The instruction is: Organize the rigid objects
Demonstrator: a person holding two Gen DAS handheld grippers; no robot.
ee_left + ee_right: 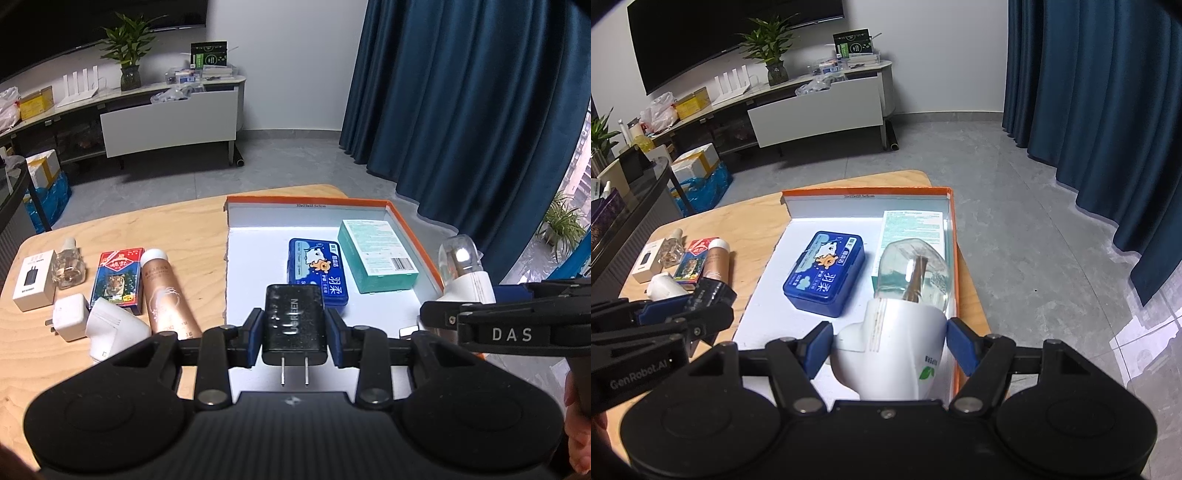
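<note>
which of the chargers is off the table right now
The black charger, clamped between the left hand-held gripper pads. The white charger lies on the wooden table.

Grey tiled floor (1015, 221) meets a white wall (288, 66), dark blue curtains (461, 110) beside a bright window (580, 177), and a low white media cabinet (812, 107) under a black television (713, 33).

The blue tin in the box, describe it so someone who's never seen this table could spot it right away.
On the wooden table sits a shallow white box with an orange rim. Two things lie flat inside: a pale green carton by the far right wall and, left of it, the blue tin. Only the tin is dark blue with a cartoon animal on its lid.
</note>
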